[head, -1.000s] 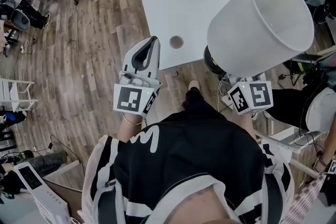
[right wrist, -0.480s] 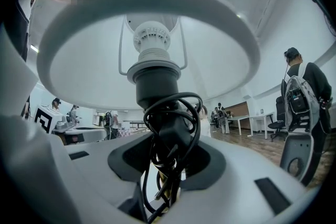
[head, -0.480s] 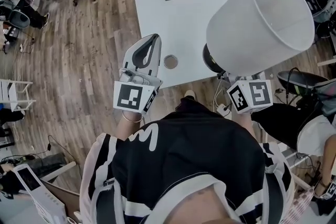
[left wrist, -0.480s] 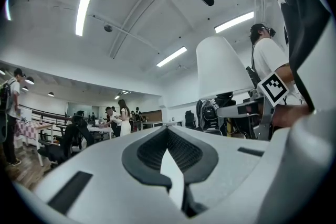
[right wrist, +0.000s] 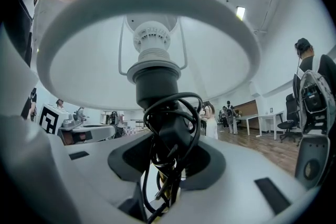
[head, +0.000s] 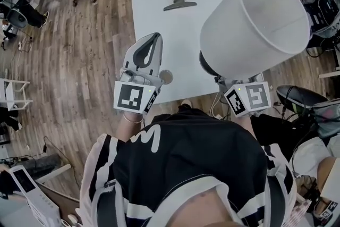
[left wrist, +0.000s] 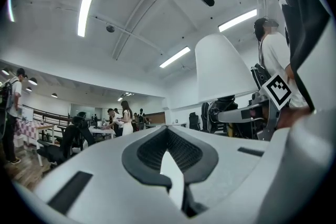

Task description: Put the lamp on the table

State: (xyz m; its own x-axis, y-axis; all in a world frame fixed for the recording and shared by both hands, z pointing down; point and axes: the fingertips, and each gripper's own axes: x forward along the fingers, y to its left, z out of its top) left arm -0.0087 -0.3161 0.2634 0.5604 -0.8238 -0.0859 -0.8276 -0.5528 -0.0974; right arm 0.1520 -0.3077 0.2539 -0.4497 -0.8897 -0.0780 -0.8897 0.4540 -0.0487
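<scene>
The right gripper squeezes the black stem of the white lamp with the big round shade. The lamp is up in the air at the right of the head view, tilted, over the right edge of the long white table. The left gripper, left of the middle, is closed and holds nothing.

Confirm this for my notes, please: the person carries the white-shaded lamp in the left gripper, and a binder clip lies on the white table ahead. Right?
Wrong gripper. The lamp sits in the right gripper, not the left gripper: the right gripper view shows its jaws closed on the lamp's dark stem and wound cord. The binder clip does lie on the white table ahead.
</scene>
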